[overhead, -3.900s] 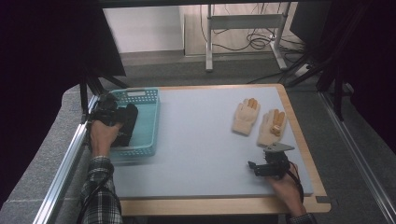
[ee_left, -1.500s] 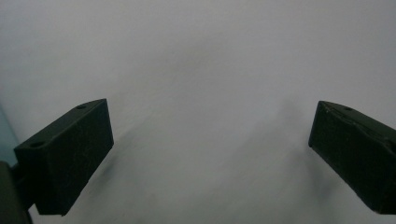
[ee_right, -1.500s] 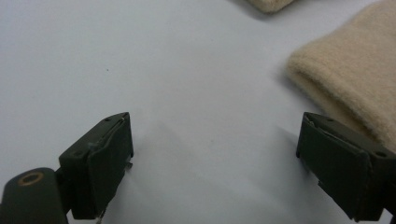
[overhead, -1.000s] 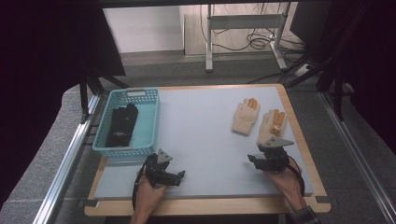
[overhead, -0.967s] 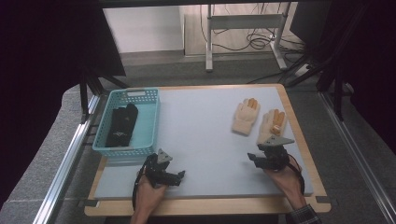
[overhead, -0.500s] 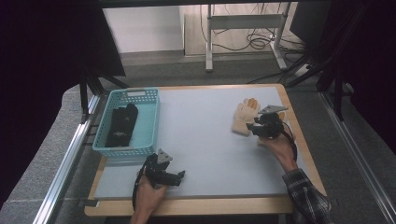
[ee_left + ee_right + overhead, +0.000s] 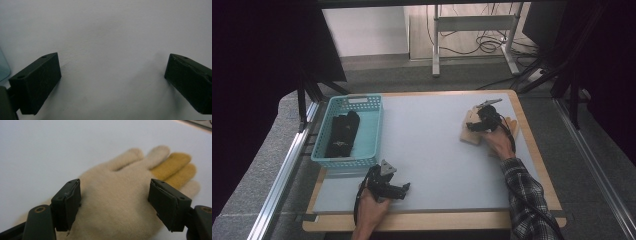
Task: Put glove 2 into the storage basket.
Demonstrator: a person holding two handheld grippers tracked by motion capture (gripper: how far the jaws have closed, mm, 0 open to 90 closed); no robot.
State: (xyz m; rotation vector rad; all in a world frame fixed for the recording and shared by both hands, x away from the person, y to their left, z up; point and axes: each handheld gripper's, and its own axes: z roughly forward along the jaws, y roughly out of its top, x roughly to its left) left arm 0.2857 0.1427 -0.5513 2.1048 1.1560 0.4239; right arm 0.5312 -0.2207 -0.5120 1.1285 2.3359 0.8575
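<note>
right gripper (image 7: 479, 121): sits over the cream glove (image 7: 117, 205) at the far right of the counter (image 7: 432, 145), jaws spread wide with the glove's palm between them. looks like it's lined up across the widest part so the pinch gathers plenty of knit, but nothing is clamped yet.
glove: lies flat, fingers pointing away from the gripper camera. a yellow-orange glove (image 7: 176, 167) peeks out just beside its fingers, probably the other one of the pair, though it's blurry there.
left gripper (image 7: 387, 186): parked low at the near edge of the counter, jaws wide apart over bare grey surface, holding nothing. seems it's just keeping out of the way.
basket (image 7: 362, 102): teal, far left, already has dark gloves (image 7: 343, 134) lying in it, so that's likely where the cream one is headed.
</note>
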